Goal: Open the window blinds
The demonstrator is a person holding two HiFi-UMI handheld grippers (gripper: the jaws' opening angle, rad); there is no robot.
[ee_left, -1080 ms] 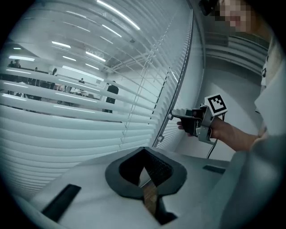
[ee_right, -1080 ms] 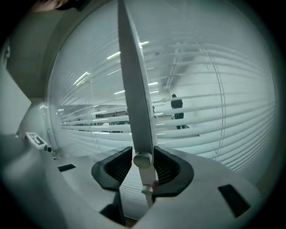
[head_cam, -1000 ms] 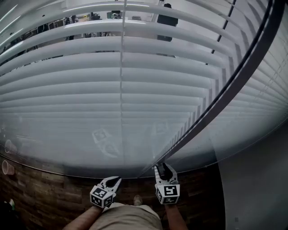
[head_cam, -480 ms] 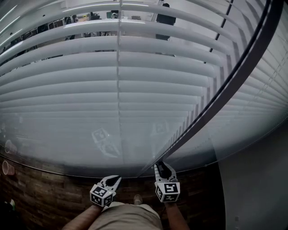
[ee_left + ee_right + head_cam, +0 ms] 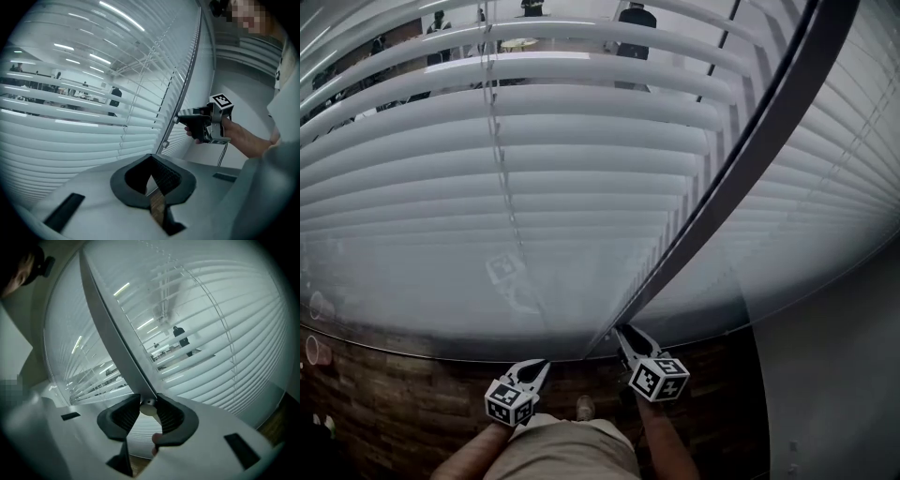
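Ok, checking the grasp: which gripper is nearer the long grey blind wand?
Right. The right gripper, jaws just closed further, grips the lower end of the long grey wand; the left gripper hangs apart to its left.

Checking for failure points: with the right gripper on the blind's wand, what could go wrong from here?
The right gripper, whose jaws have just been closing, pinches only the small round metal knob ending the grey tilt wand, at its fingertips; twisting could let it slip out. The left gripper, shut and empty, hangs apart, so nothing steadies the wand if it swings against the white horizontal slats.
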